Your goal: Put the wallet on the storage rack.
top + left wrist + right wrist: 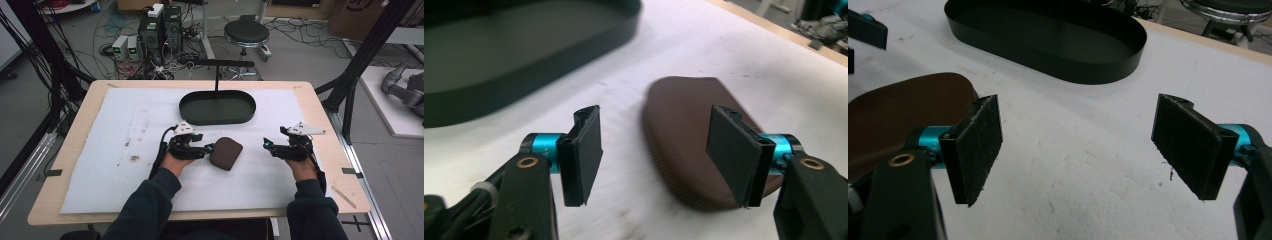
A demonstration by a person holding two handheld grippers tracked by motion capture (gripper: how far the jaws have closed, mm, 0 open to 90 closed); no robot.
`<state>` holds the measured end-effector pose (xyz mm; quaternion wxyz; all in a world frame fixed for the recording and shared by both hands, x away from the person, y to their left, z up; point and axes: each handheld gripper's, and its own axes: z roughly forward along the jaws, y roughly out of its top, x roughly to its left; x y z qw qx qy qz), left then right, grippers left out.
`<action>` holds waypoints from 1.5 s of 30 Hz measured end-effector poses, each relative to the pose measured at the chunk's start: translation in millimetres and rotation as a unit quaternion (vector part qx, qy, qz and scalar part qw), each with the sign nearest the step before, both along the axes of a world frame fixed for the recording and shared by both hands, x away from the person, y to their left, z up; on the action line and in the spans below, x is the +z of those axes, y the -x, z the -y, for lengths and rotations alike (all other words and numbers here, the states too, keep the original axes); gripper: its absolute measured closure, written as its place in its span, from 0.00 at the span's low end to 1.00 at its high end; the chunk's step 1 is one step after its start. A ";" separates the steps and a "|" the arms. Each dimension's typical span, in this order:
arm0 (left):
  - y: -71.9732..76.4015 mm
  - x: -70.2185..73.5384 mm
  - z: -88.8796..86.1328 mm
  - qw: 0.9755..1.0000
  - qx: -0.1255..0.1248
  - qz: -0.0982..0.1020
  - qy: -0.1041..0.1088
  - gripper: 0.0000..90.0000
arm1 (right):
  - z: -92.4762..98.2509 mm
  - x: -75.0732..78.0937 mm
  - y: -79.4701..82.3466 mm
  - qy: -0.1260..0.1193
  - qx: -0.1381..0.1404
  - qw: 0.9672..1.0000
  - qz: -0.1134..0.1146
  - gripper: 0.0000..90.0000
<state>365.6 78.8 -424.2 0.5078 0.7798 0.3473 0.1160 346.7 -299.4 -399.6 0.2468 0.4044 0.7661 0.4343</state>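
A flat brown pouch (226, 152) with rounded corners lies on the white mat (115, 150), in front of a black oval tray (217, 120). My left gripper (210, 149) is at the pouch's left edge, jaws open. In the left gripper view (656, 150) one pad (731, 152) stands over the pouch (684, 125) and the other pad (586, 150) is apart from it, over bare mat. My right gripper (267, 145) sits to the right of the pouch, open (1080, 145) with nothing between its pads. The pouch (908, 110) and tray (1088, 70) show beyond it.
A black T-shaped bar (217, 64) rises behind the tray. The mat covers most of the wooden table (320, 107). Beyond the table's far edge are a stool (246, 32), computer boxes (160, 30) and loose cables. Black frame posts (360, 60) flank the table.
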 end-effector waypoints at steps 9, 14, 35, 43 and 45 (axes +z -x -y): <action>6.8 4.2 -65.3 0.999 0.042 0.029 -0.009 0.45 | -30.4 -7.1 -0.6 -0.040 0.041 0.997 -0.044 0.23; 11.1 2.8 -91.4 0.997 0.067 0.038 -0.019 0.46 | -43.5 -20.7 -2.5 -0.068 0.038 0.994 -0.076 0.23; 19.7 -0.5 -125.9 0.994 0.100 0.036 -0.015 0.47 | -100.2 -49.6 -6.0 -0.053 0.040 0.988 -0.139 0.19; 22.1 -1.7 -129.4 0.994 0.101 0.033 -0.013 0.47 | -89.6 -36.3 -26.6 0.028 0.136 0.985 -0.103 0.31; 22.4 -2.1 -129.8 0.994 0.101 0.032 -0.013 0.48 | -82.6 -35.9 -30.4 0.013 0.124 0.985 -0.116 0.31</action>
